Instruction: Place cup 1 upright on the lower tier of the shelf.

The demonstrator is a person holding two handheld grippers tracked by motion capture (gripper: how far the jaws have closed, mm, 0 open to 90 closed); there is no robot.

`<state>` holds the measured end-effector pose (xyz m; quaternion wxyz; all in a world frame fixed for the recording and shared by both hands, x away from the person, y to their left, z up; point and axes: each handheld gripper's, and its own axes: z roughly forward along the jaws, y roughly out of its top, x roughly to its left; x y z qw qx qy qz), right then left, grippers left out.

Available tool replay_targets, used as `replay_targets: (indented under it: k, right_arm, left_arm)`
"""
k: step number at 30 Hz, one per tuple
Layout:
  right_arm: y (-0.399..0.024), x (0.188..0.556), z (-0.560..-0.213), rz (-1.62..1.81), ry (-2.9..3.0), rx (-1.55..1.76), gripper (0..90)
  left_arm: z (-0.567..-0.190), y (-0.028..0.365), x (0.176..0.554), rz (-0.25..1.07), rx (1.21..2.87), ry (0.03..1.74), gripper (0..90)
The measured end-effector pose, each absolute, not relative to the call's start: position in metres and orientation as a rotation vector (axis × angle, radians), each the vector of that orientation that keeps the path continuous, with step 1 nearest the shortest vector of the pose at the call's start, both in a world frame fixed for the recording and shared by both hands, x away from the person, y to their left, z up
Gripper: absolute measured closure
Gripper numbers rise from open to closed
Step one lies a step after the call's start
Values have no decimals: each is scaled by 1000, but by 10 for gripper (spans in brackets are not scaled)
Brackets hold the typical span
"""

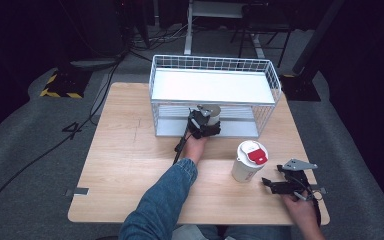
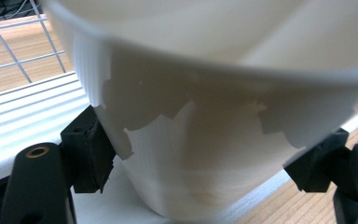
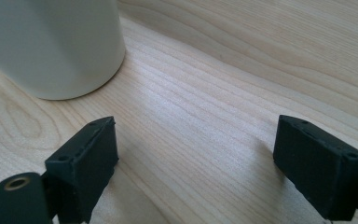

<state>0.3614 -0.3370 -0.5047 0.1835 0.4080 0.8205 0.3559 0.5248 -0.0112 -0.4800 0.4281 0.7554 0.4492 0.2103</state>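
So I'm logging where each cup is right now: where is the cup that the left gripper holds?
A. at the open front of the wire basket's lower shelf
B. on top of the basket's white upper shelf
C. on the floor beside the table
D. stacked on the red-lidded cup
A: the left gripper clamps the cup at the front of the wire basket, under its white upper shelf.

One camera looks down from above on the table. Two ride the grippers, close to its wood, each facing a cup.
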Motion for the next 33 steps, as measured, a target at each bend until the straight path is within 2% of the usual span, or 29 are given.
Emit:
replay_targets:
  k: [11, 16, 19, 33]
  right_arm:
    - [-337, 361, -505, 1004, 2314, 1150, 140]
    - [-337, 361, -505, 1004, 2314, 1150, 140]
    - [-337, 361, -505, 1004, 2314, 1151, 140]
    - [-336, 362, -505, 1001, 2311, 1157, 137]
  left_arm:
    - [-481, -12, 525, 530, 1896, 1127, 194]
    - [-479, -13, 524, 515, 1877, 1140, 137]
    - [-476, -13, 522, 508, 1883, 1130, 58]
    - [-462, 4, 496, 483, 1861, 1105, 46]
